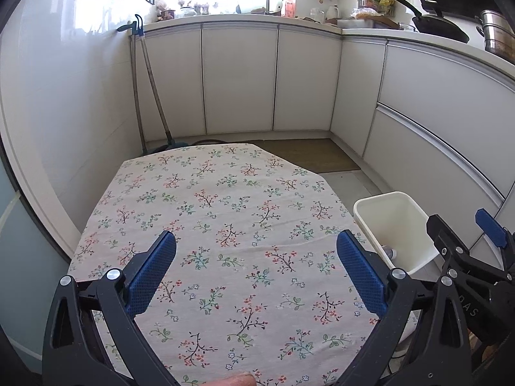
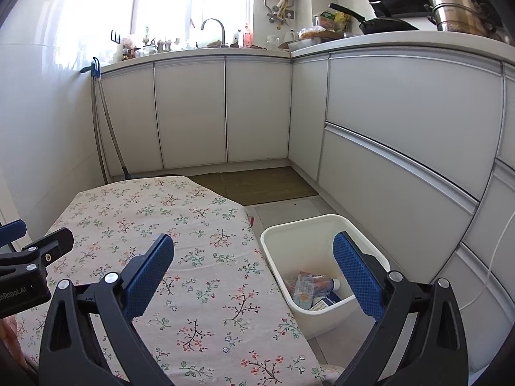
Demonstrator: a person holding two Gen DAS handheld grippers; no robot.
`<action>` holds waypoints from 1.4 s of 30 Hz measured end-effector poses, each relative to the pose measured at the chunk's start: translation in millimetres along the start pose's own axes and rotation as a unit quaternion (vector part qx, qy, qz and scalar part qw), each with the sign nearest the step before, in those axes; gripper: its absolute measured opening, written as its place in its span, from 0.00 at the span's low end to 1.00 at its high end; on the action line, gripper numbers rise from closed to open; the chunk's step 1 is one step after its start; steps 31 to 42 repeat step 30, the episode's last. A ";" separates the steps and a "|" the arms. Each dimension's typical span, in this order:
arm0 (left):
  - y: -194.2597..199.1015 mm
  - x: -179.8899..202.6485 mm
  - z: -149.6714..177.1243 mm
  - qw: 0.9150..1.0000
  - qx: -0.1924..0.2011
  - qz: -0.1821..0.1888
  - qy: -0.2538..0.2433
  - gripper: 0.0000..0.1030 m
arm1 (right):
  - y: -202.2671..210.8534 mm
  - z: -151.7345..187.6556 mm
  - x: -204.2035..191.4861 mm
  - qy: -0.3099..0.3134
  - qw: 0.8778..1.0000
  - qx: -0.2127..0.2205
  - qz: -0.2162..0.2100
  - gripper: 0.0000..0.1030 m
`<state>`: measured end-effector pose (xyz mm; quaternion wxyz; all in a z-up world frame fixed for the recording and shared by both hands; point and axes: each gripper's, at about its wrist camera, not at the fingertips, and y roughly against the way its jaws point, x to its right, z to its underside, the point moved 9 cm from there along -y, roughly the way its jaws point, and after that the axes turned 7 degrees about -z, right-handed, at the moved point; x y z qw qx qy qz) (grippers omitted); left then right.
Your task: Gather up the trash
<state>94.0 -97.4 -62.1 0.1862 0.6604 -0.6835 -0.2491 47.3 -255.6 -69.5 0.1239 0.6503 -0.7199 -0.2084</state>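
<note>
**Two open grippers over a cleared table, bin to the right**

Ahead of both grippers lies a table covered with a floral-print cloth (image 1: 225, 225), its surface bare between the fingers. Beyond the far edge, a brown floor mat (image 2: 257, 185) lies before white kitchen cabinets (image 1: 238, 77), and two long-handled cleaning tools (image 1: 148, 87) lean in the corner ahead-left. Nothing stands between either gripper and the cloth.

The left gripper (image 1: 256, 246), black-framed with blue textured pads, hangs above the cloth with its jaws spread wide and nothing held. To its right, off the table's edge, stands a white rectangular plastic waste bin (image 1: 367, 206); this view shows only a sliver of its contents. A fingertip (image 1: 236, 380) shows at the lower border.

The right gripper (image 2: 254, 246), also spread wide and empty, straddles the table's right edge: its left pad is over the cloth, its right pad over the bin. Only this view looks into the bin, where a crushed clear plastic bottle with a white cap (image 2: 310, 284) lies on the bottom beside a small dark-blue and white carton (image 2: 325, 302). The left gripper appears at this view's left border, and the right gripper at the left view's right border; the two are level and side by side.
</note>
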 end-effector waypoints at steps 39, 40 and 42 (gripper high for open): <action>-1.8 10.1 -0.4 1.000 0.007 0.019 -0.001 0.91 | -3.5 2.9 10.3 -0.009 1.000 -0.008 0.005 0.94; -1.8 10.1 -0.4 1.000 0.007 0.019 -0.001 0.91 | -3.5 2.9 10.3 -0.009 1.000 -0.008 0.005 0.94; -1.8 10.1 -0.4 1.000 0.007 0.019 -0.001 0.91 | -3.5 2.9 10.3 -0.009 1.000 -0.008 0.005 0.94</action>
